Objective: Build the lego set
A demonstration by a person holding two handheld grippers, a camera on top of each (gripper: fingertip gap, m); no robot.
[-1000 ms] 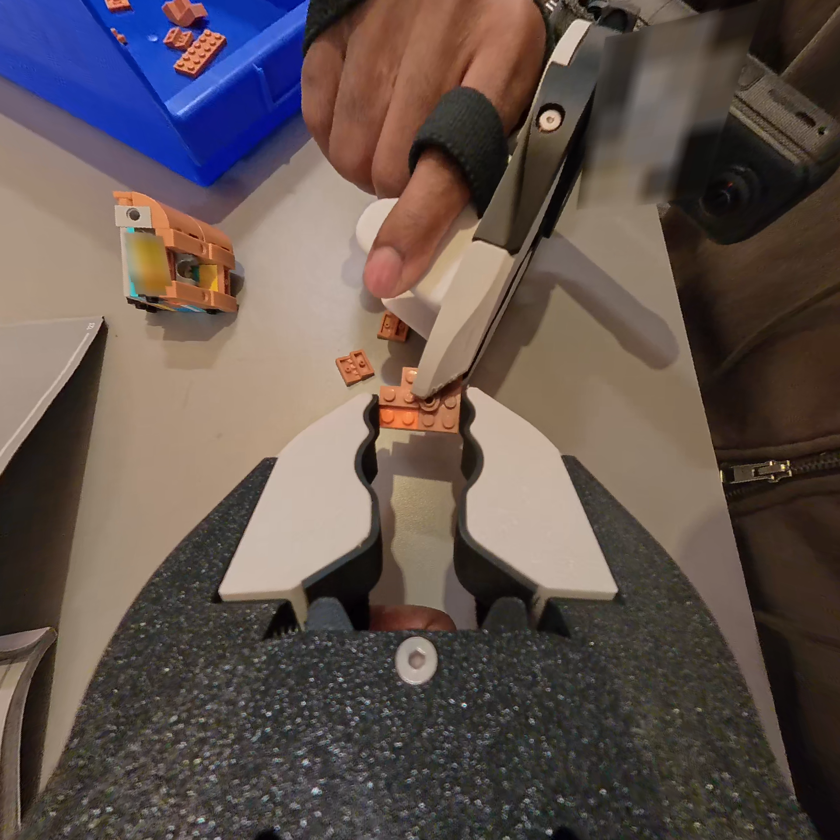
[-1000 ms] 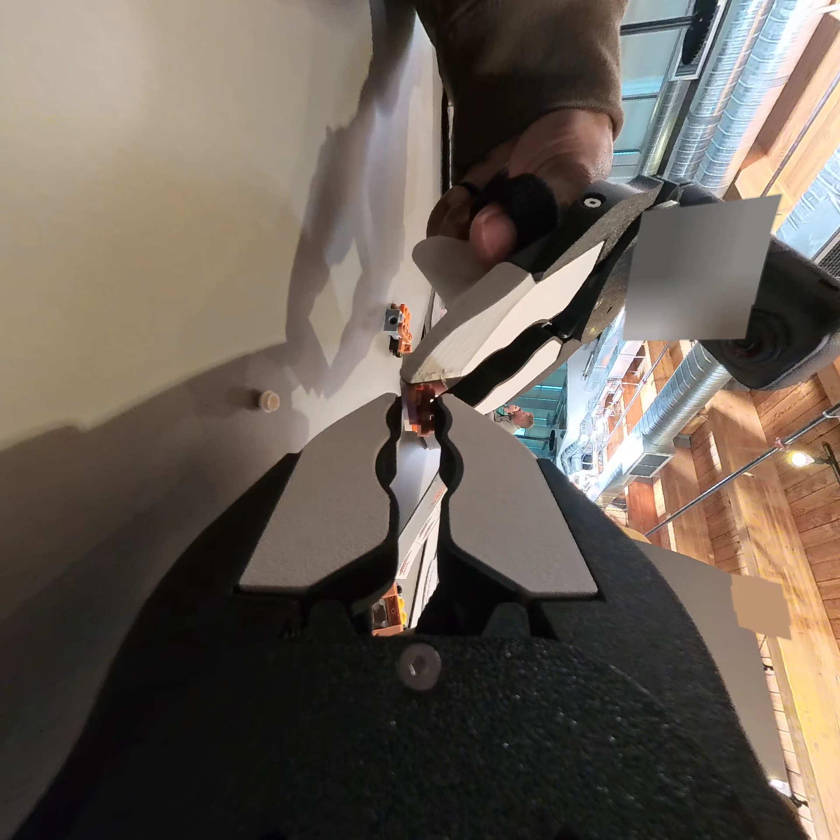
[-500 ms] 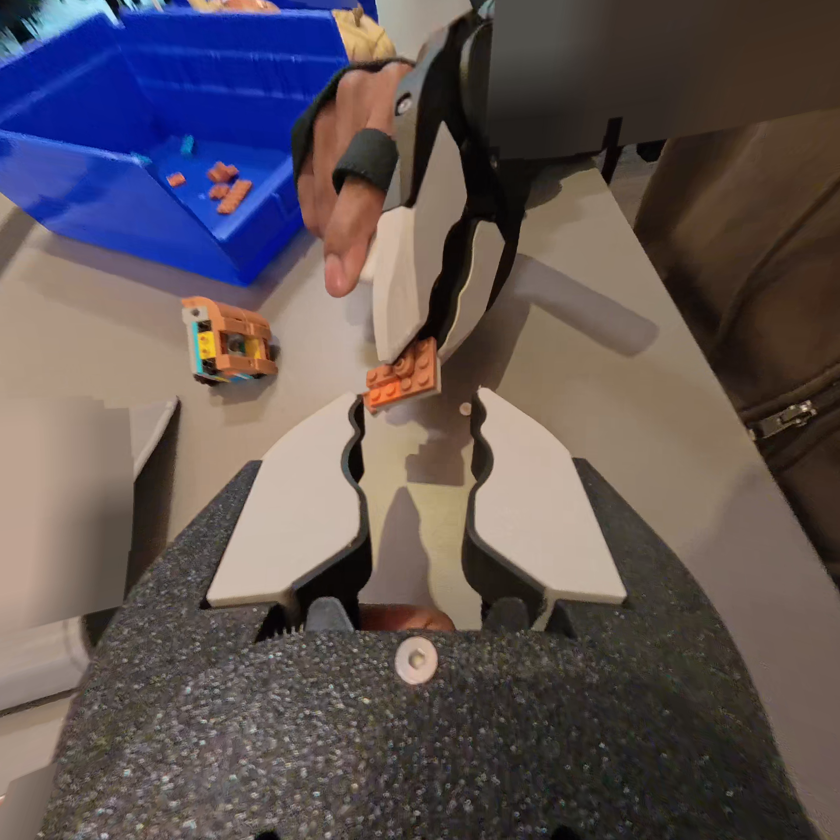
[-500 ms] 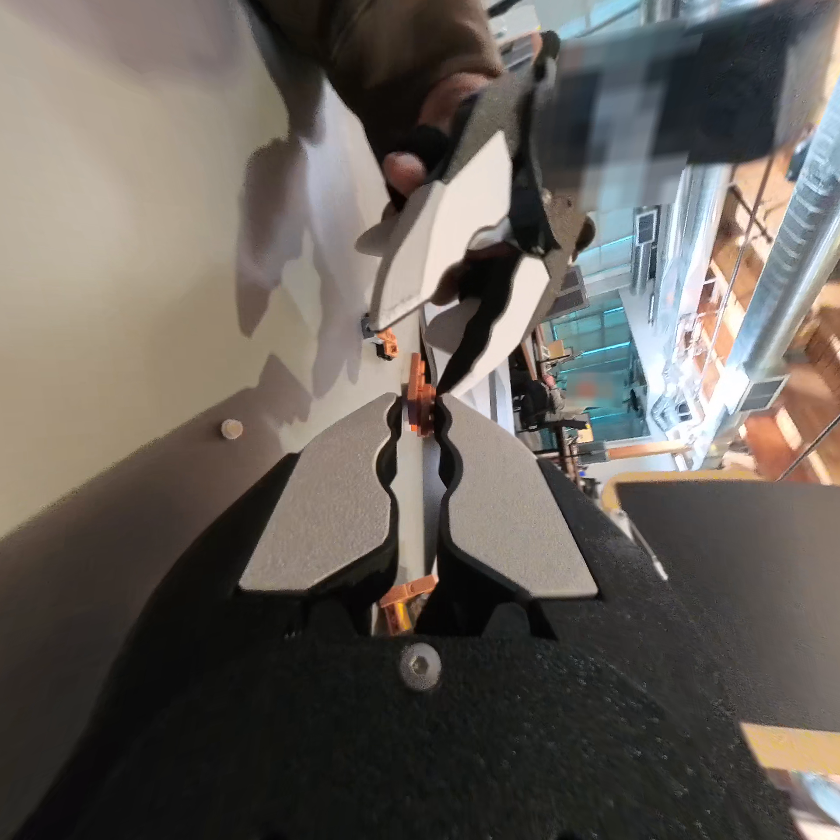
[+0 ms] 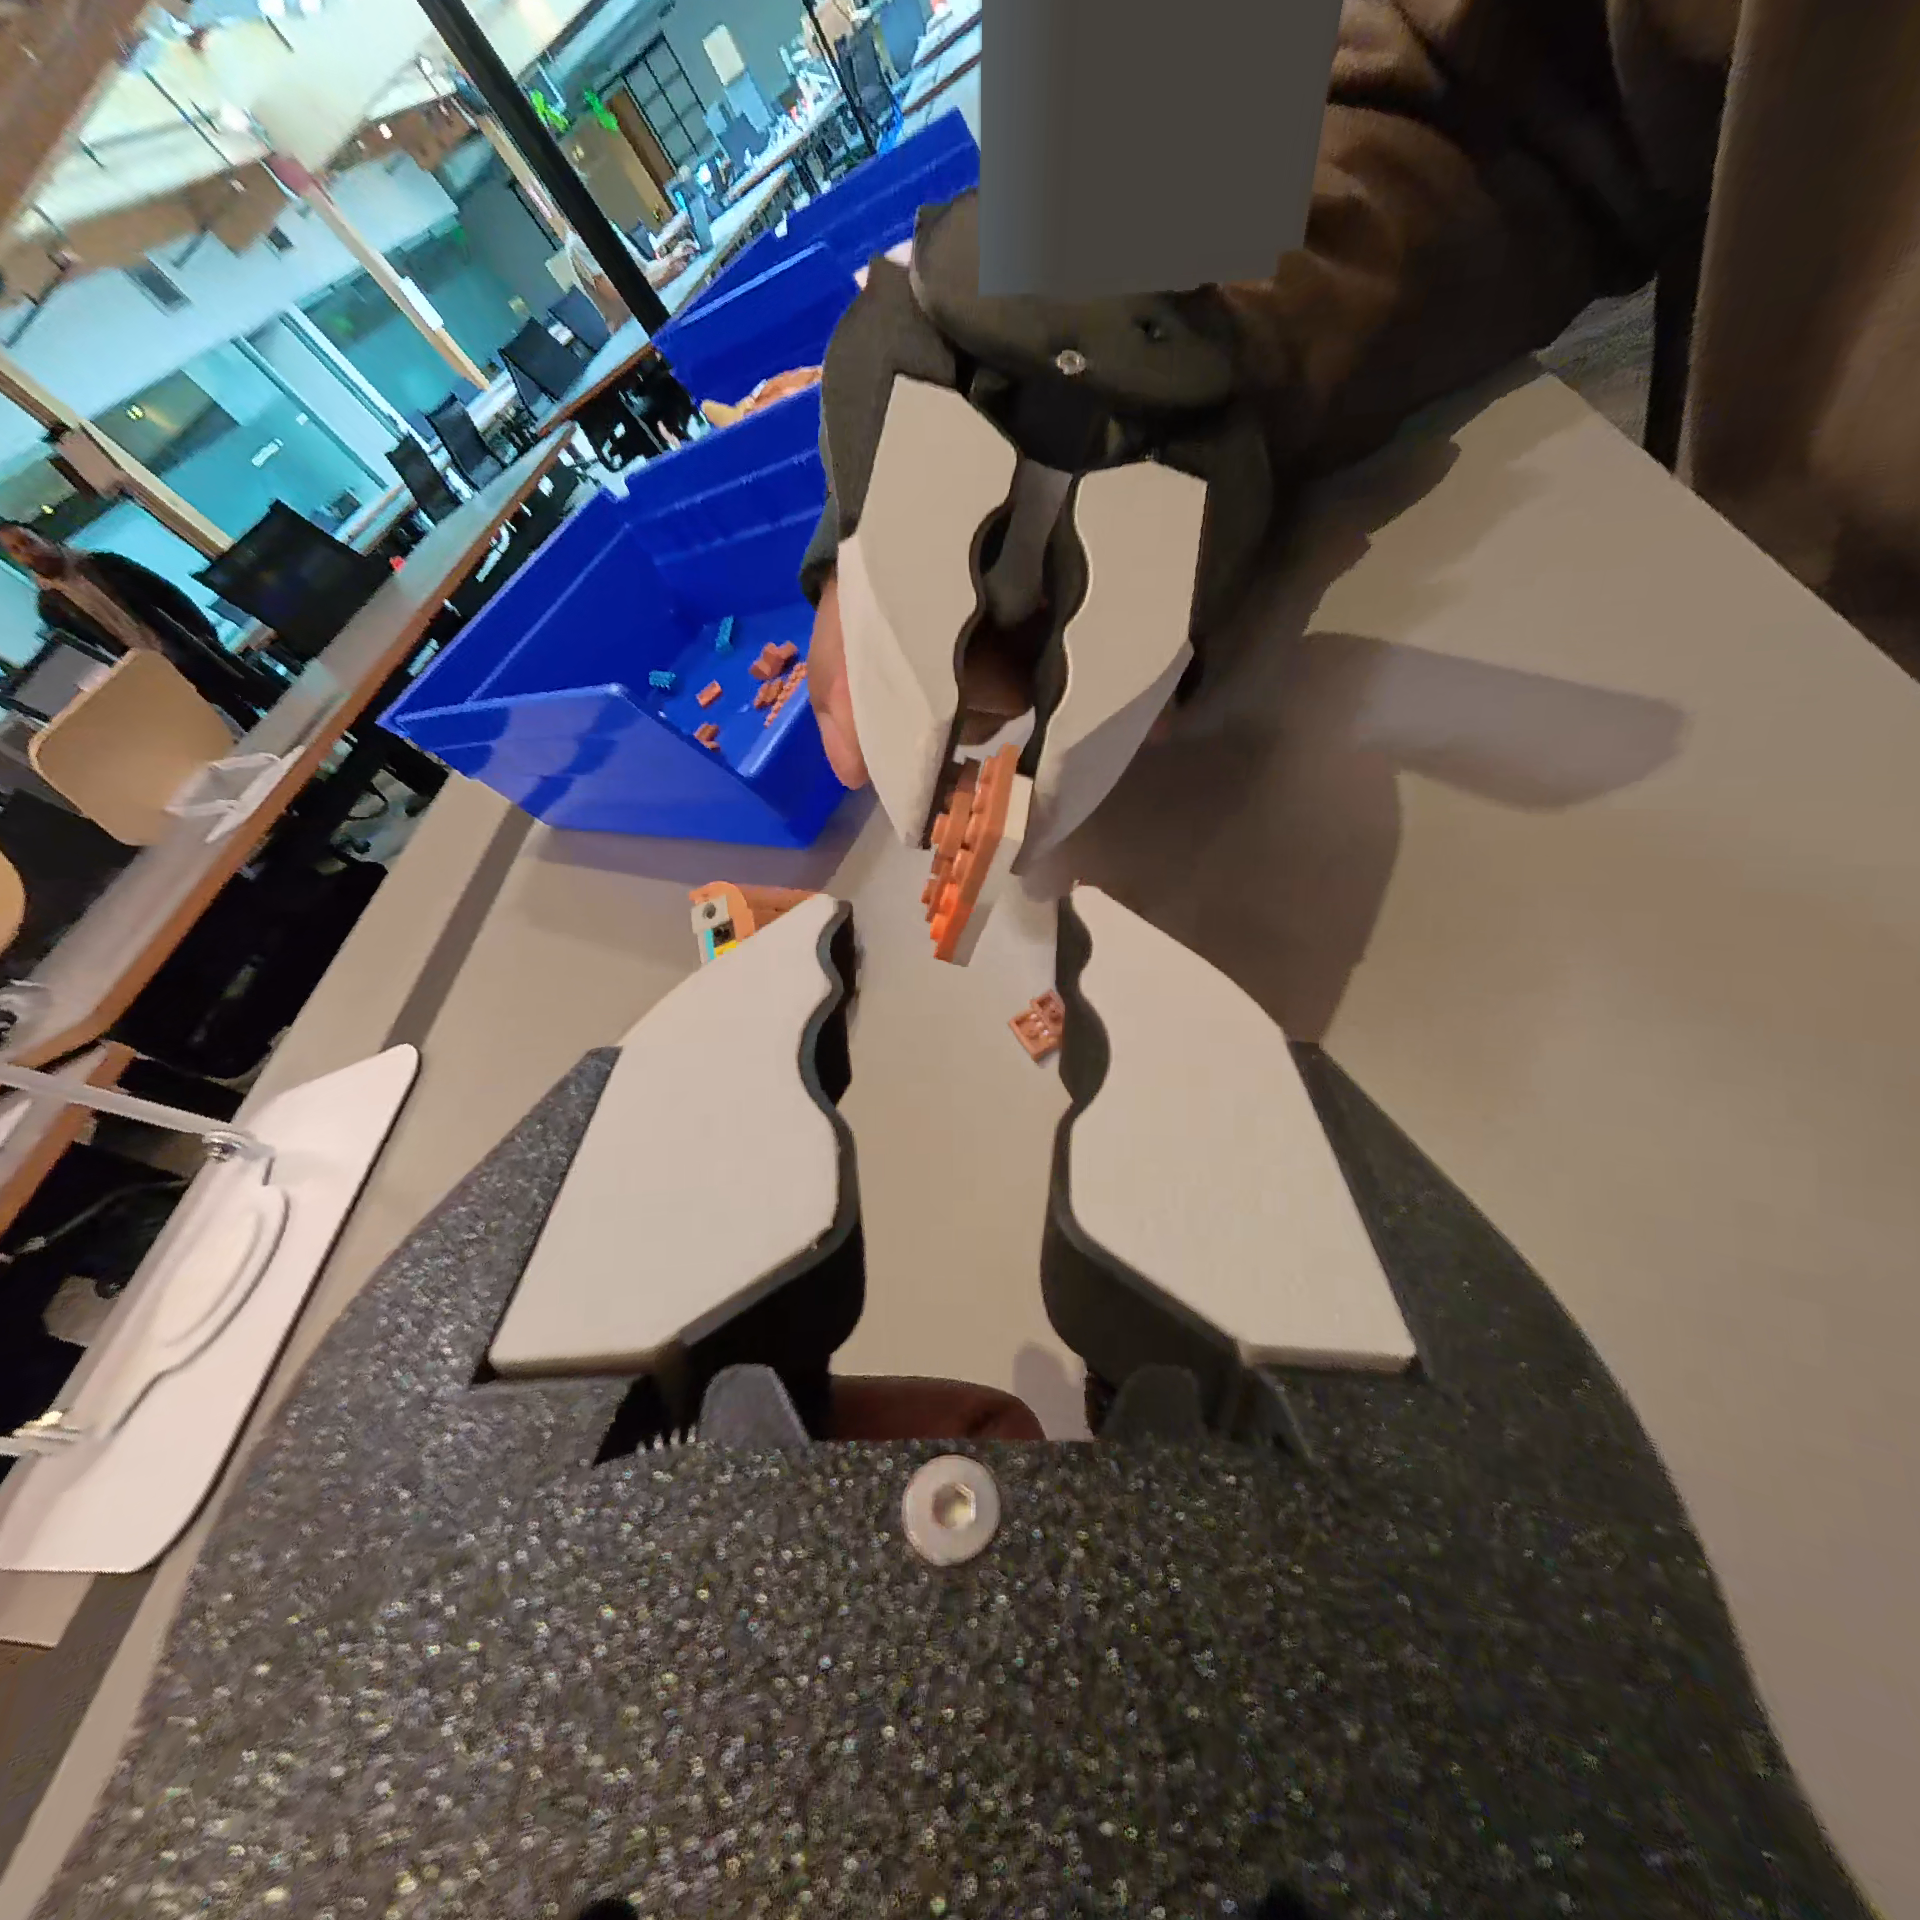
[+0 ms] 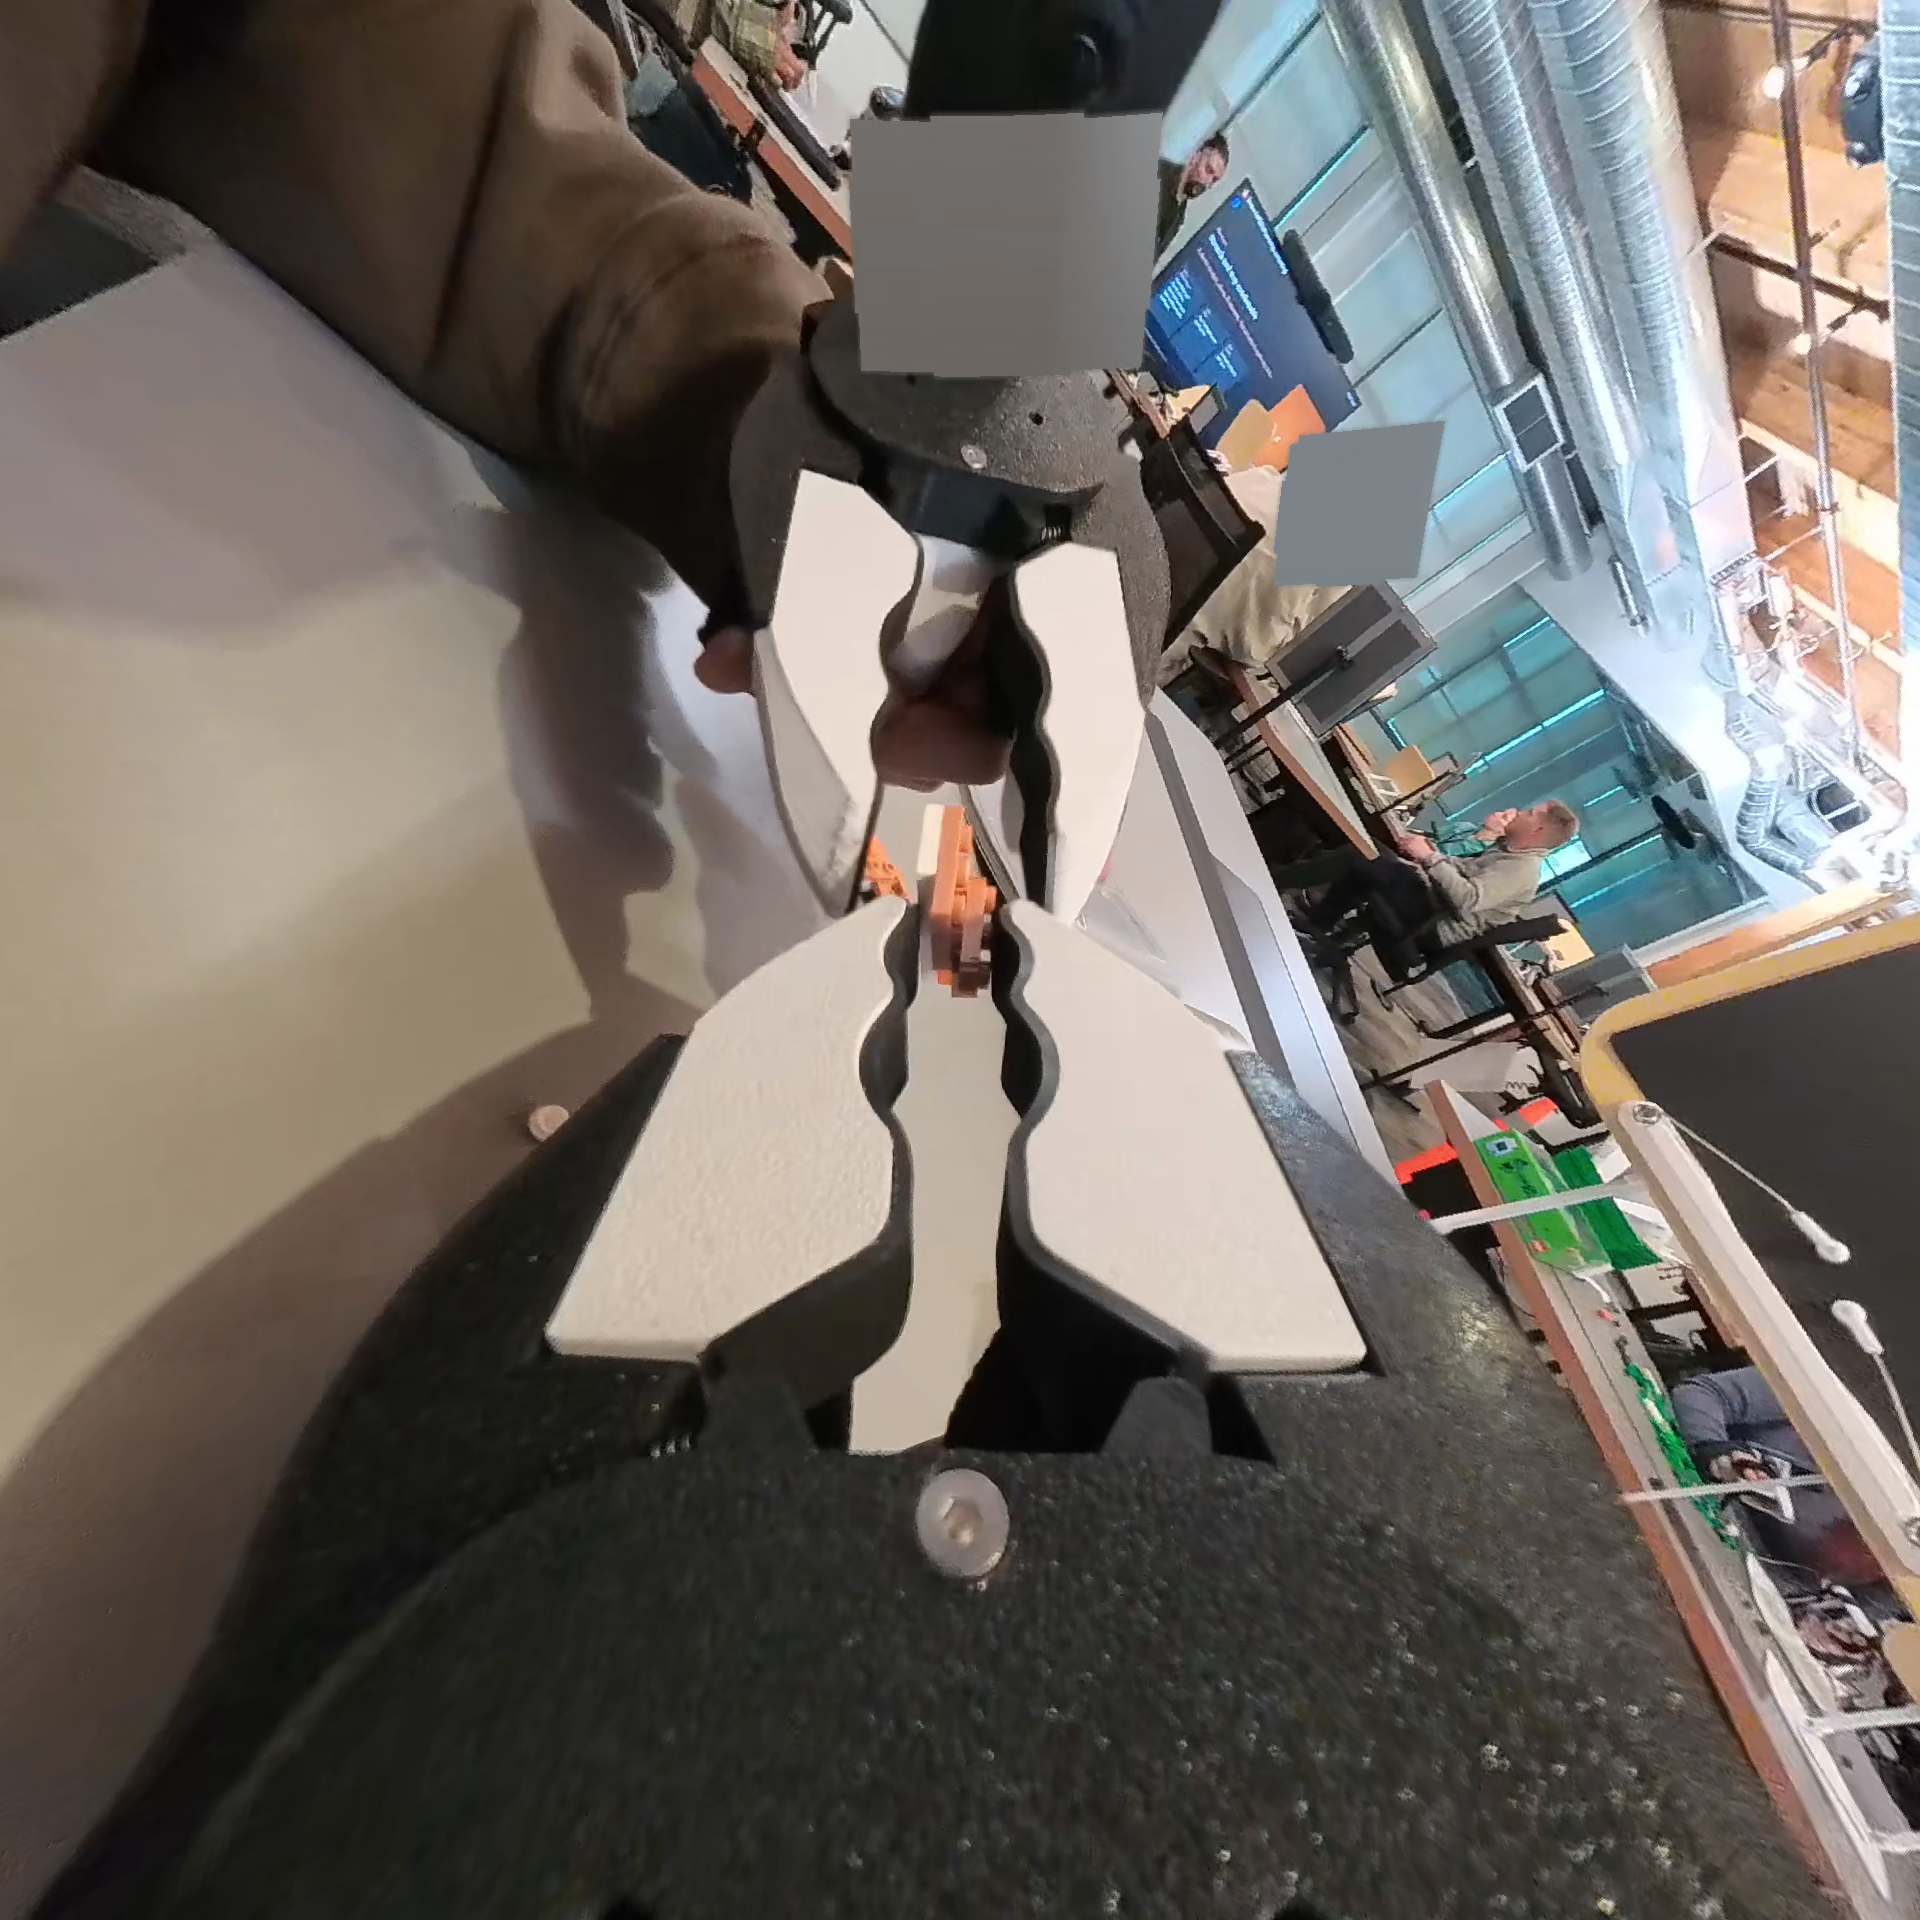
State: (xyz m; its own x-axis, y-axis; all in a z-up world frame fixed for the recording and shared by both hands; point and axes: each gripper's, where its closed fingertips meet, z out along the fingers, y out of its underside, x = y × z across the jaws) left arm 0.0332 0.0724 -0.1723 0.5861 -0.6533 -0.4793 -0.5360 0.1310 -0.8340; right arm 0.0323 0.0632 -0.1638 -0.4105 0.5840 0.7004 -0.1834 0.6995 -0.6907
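Note:
My right gripper [image 6: 956,920] is shut on a small orange plate assembly [image 6: 951,925] with a white piece on its back. In the left wrist view it hangs on edge [image 5: 966,852] from the right gripper [image 5: 971,847], just beyond my fingertips. My left gripper [image 5: 956,920] is open and empty, its jaws on either side of the assembly's lower end without touching it. It faces the right gripper in the right wrist view [image 6: 951,831]. A loose orange plate [image 5: 1039,1023] lies on the table by my right finger. A partly built orange model [image 5: 727,914] stands behind my left finger, mostly hidden.
A blue bin [image 5: 623,748] with several loose orange and blue pieces stands at the back left. A white curved plate [image 5: 260,1247] lies at the table's left edge. A small round beige stud [image 6: 548,1119] lies on the table. A brown sleeve [image 5: 1455,208] is behind the right gripper. My left and right fingertips are right by each other.
My left gripper let go of the orange assembly and opened. The right gripper took it, lifted it and turned it on edge. Both grippers tilted up from the table.

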